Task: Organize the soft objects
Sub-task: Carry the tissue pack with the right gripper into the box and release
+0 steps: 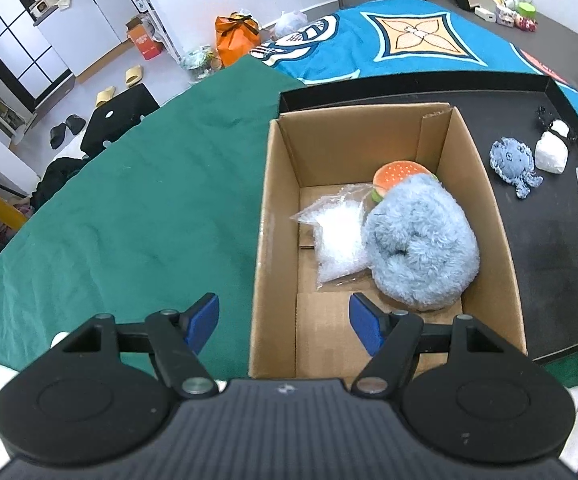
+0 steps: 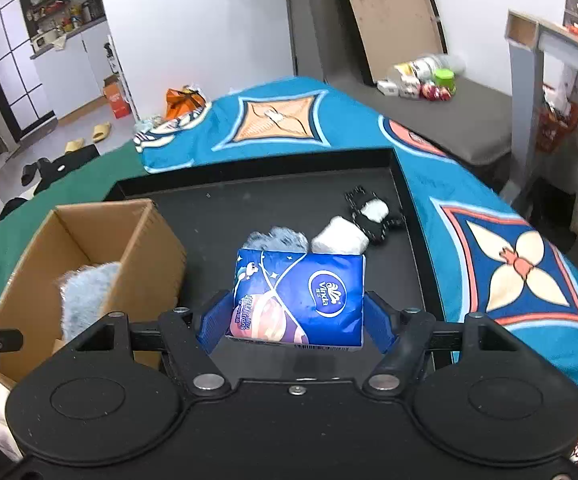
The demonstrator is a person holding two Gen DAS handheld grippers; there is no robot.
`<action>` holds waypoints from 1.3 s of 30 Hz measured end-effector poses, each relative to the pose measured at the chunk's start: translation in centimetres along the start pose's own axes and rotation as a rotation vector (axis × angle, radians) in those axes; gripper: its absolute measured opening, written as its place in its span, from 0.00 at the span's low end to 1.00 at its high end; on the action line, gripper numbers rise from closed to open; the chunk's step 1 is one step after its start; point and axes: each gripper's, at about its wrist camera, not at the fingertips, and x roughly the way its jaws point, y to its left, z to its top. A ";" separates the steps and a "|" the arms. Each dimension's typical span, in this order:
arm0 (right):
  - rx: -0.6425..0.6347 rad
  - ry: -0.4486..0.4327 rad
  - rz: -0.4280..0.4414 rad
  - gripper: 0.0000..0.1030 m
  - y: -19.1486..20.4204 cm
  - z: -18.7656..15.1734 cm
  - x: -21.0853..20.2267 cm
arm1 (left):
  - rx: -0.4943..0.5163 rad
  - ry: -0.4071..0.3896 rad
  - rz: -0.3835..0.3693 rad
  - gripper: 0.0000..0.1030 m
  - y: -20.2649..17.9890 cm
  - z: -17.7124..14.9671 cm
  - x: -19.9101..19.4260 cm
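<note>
Your right gripper (image 2: 295,312) has its blue pads (image 2: 216,320) pressed against both short sides of a blue tissue pack (image 2: 299,296), which it holds lifted above the black tray (image 2: 249,204). Your left gripper (image 1: 283,322) is spread wide with nothing between its fingers, hanging over the near end of the cardboard box (image 1: 277,216), one pad outside the left wall above the green cloth (image 1: 137,208) and the other over the box floor. Inside the box lie a fluffy pale-blue plush (image 1: 421,240), a clear plastic bag (image 1: 339,240) of white filling touching its left side, and a burger toy (image 1: 399,174) tucked against the plush toward the far wall. On the tray to the right of the box sit a small blue octopus toy (image 1: 513,162), a white bundle (image 1: 551,154) just beside it, and farther back a black-and-white item (image 2: 373,216) that may be a small toy; the view is too blurred to say. The tray rests across the green cloth and a patterned blue blanket (image 2: 489,208).
</note>
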 end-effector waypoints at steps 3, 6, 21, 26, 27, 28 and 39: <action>-0.010 -0.017 0.012 0.66 0.6 0.3 -0.6 | -0.007 -0.012 -0.012 0.68 0.4 -0.1 -0.3; -0.028 -0.036 0.023 0.66 1.4 0.6 -1.1 | -0.015 -0.029 -0.018 0.68 0.8 -0.4 -0.5; -0.128 -0.112 0.099 0.66 5.4 1.5 -2.6 | -0.042 -0.039 -0.081 0.65 2.2 -1.5 0.3; -0.149 -0.122 0.113 0.66 6.5 1.7 -2.7 | -0.050 -0.050 -0.094 0.62 2.6 -2.0 0.5; -0.152 -0.125 0.117 0.66 6.8 1.8 -2.7 | -0.052 -0.051 -0.099 0.60 2.7 -2.1 0.7; -0.157 -0.128 0.121 0.66 7.1 1.8 -2.7 | -0.054 -0.051 -0.103 0.59 2.8 -2.1 0.8; -0.198 -0.133 0.176 0.66 10.1 1.9 -2.6 | -0.107 -0.038 -0.175 0.21 4.2 -2.7 1.8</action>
